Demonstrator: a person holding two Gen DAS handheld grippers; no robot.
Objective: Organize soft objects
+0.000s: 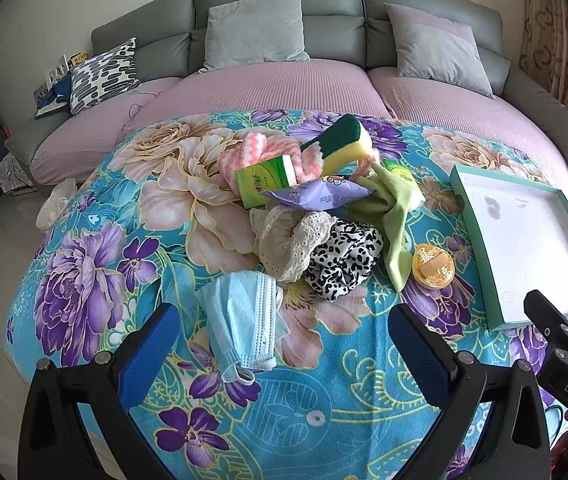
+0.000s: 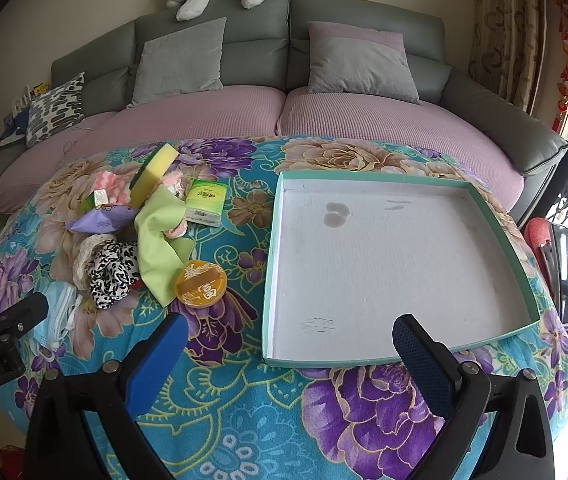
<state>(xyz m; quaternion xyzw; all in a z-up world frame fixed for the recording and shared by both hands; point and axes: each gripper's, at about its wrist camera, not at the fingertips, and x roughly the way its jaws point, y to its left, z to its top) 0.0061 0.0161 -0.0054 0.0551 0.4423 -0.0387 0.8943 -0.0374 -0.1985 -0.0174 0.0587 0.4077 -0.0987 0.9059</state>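
Not yet started: left gripper [image 1: 284, 344] and right gripper [image 2: 290, 356] spread wide, empty; soft pile [image 1: 316, 208] at twelve o'clock, tray [image 2: 400, 256] at two; next, likely grasping face mask [image 1: 239, 328]

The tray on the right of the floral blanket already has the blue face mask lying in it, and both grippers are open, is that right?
Not quite. The tray holds nothing; the right wrist view shows only its bare white bottom. The mask lies on the blanket, between the fingers of the left gripper. The rest stands: tray on the right, left gripper and right gripper open.
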